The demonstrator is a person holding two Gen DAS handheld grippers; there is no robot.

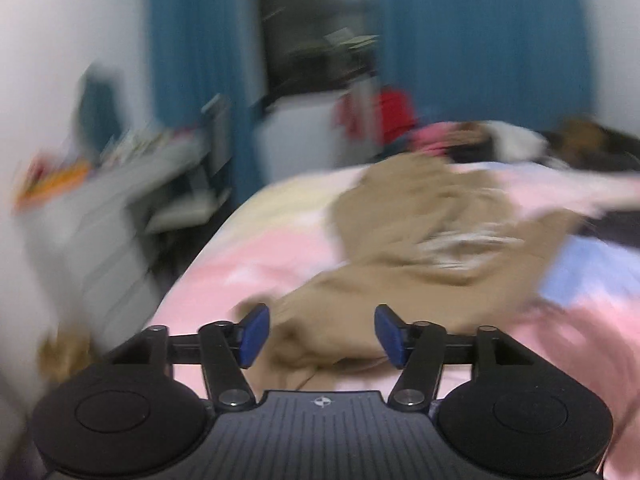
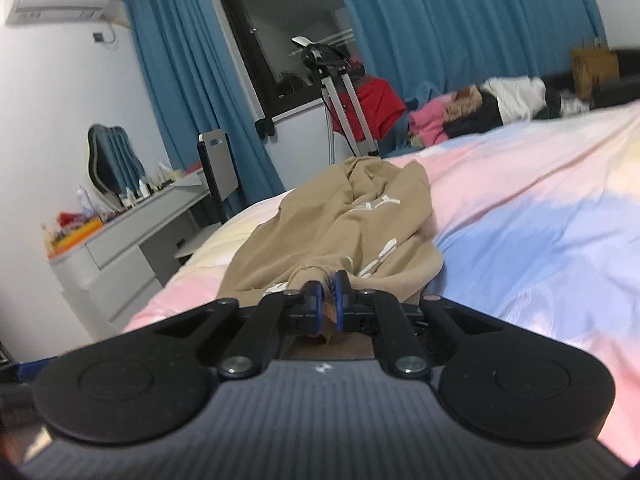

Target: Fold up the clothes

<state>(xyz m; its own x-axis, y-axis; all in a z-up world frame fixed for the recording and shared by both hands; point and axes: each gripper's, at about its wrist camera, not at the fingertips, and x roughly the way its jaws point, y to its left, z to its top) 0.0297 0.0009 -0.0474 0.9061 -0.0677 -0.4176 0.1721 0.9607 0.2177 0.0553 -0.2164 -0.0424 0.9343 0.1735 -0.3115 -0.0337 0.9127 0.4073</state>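
Tan garment (image 2: 340, 224) — right tongs (image 2: 327, 300) pinching.

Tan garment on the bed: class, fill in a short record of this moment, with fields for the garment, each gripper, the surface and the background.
garment: tan garment with white lettering, crumpled, not yet folded
right gripper: right gripper shut on a cuff-like end of the garment
left gripper: left gripper open, fingers either side of tan cloth, not pinching it
surface: bed cover in pink, blue and pale yellow
background: blue curtains, grey desk, clothes pile
image quality: left wrist view is motion-blurred
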